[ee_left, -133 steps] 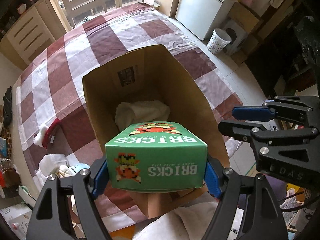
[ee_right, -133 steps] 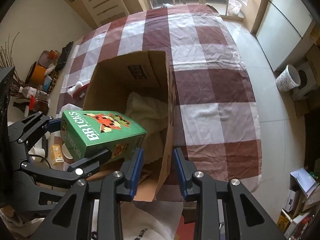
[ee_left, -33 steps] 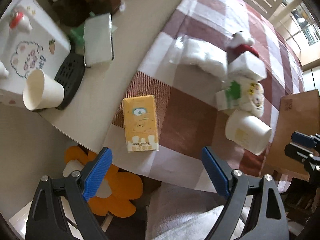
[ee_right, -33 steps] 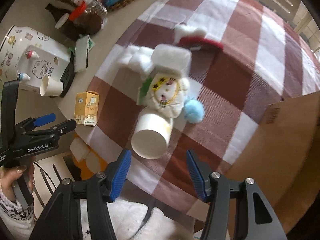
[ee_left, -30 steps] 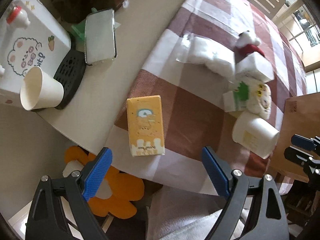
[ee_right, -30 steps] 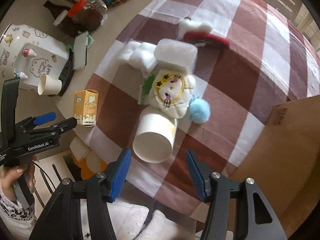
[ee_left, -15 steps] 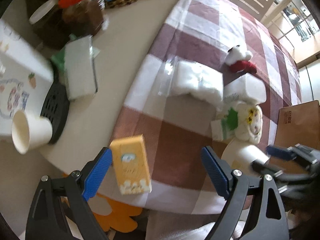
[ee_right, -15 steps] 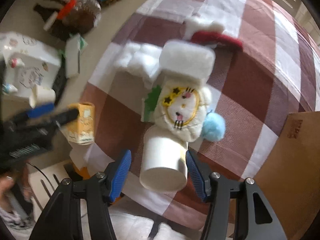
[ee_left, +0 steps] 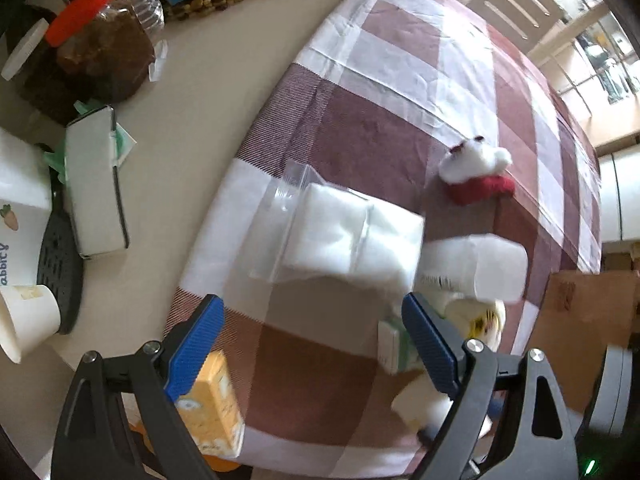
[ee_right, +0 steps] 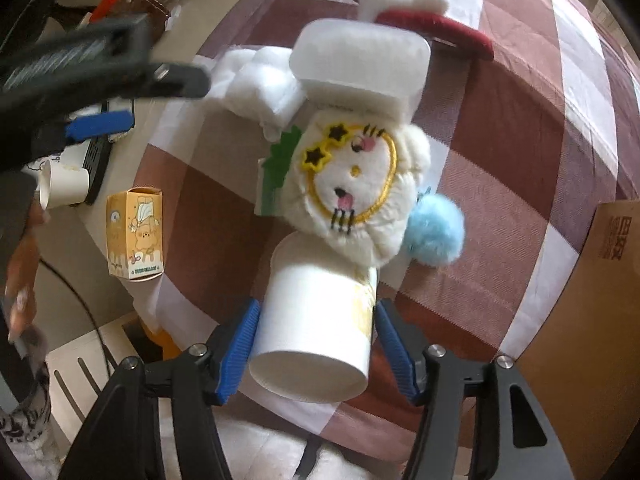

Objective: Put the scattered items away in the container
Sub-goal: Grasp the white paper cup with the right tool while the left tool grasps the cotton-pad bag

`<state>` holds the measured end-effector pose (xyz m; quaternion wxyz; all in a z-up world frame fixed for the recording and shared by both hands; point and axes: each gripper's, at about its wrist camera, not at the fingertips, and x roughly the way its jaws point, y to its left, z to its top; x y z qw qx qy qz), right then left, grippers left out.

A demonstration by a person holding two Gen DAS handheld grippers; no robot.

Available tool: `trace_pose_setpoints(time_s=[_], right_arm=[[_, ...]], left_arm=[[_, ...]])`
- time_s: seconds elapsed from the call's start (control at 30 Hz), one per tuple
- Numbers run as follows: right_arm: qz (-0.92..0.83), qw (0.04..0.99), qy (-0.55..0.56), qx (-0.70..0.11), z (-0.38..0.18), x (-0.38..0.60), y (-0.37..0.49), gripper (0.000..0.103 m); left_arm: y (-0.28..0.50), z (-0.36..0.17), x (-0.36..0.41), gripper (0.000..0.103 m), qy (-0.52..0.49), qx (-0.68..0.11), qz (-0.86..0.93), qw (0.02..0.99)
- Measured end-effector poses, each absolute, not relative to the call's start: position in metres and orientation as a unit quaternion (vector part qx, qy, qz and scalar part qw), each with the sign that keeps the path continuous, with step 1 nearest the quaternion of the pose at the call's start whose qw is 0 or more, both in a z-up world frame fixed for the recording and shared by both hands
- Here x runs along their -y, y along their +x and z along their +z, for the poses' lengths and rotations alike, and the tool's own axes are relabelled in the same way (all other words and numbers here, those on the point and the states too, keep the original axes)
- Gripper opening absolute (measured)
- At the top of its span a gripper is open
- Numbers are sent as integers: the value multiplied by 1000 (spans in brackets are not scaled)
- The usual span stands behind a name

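Observation:
A white paper cup (ee_right: 316, 328) lies on its side on the checked tablecloth (ee_right: 520, 128), mouth toward me. My right gripper (ee_right: 318, 350) straddles it with jaws opening; the blue pads stand beside the cup walls without pressing. Behind the cup sit a round white plush (ee_right: 360, 192), a blue pompom (ee_right: 436, 236) and a white plastic box (ee_right: 360, 64). My left gripper (ee_left: 312, 344) points straight down, open and empty, near a bag of cotton pads (ee_left: 344, 236). A yellow carton (ee_left: 212, 404) sits under its left finger. The cardboard box (ee_right: 580, 340) stands at the right.
A red and white plush (ee_left: 476, 176) lies further back on the cloth. Off the cloth at the left are a red-lidded jar (ee_left: 100, 40), a white phone-like slab (ee_left: 96, 184) and another paper cup (ee_left: 24, 320). The table edge runs just below both grippers.
The left gripper, earlier holding a green box over the cardboard box, is now empty and slid from the yellow carton toward the cotton bag. The right gripper sank until the cup lay between its fingers.

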<state>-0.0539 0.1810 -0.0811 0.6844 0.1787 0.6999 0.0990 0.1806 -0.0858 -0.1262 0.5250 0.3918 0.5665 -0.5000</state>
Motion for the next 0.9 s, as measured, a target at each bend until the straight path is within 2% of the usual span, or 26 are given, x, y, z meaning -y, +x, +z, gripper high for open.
trace_pose_setpoints(time_s=[0.4,0.77,0.9], right_arm=[[119,669,195,-707,-101,-182,-78,64],[107,660,173,-723,-126,-178,-91,64],[108,661,166,-723,-128,-177,-93,64]], left_arm=[[186,-164,109,91,284,-655,-392,580],[173,-190,127,93,295,-633,-388,602],[163,-189,125,88,314,-609,-412,600]])
